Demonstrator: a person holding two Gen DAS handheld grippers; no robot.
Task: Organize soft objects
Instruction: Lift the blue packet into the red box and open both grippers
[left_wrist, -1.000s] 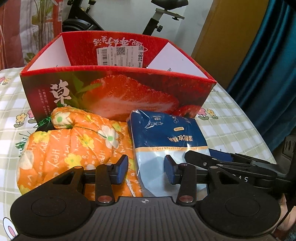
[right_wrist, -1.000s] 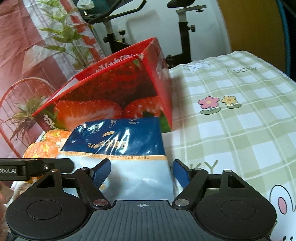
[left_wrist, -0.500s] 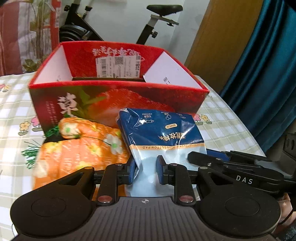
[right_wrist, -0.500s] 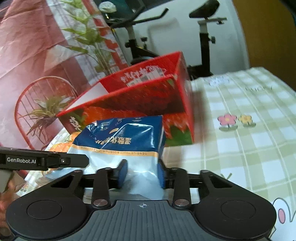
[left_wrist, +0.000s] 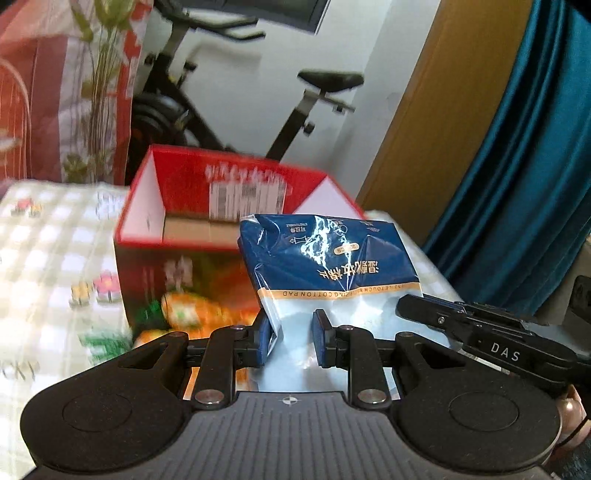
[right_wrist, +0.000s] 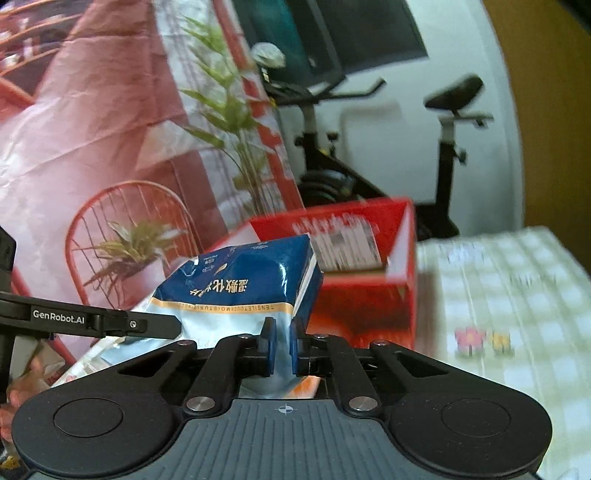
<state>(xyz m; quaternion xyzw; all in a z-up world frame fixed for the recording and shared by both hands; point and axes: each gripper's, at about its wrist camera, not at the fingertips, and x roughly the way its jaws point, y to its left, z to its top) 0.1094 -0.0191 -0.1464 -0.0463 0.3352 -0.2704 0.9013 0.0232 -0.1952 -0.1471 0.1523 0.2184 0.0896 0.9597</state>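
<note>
— Both claws have the one cotton-pad pack (left_wrist: 328, 266) pinched at its pale lower edge: the left gripper (left_wrist: 291, 341) narrow around a fold of film, the right gripper (right_wrist: 281, 341) squeezed nearly flat on the film beside it. The pack hangs in the air in front of the red strawberry box (left_wrist: 155, 225), clear of the checked tablecloth (left_wrist: 44, 258).

— What worries you?

— Thin slippery plastic, held only by its edge. I'd guess the heavy blue end could sag and slide out, or the film could tear if the two hands pull apart. It might also catch on the box's near rim on the way in.

— Count for me?

— One pack, one open box with what looks like bare cardboard floor, one orange flowered cushion (left_wrist: 192, 314) lying against the box front, two grippers.
</note>
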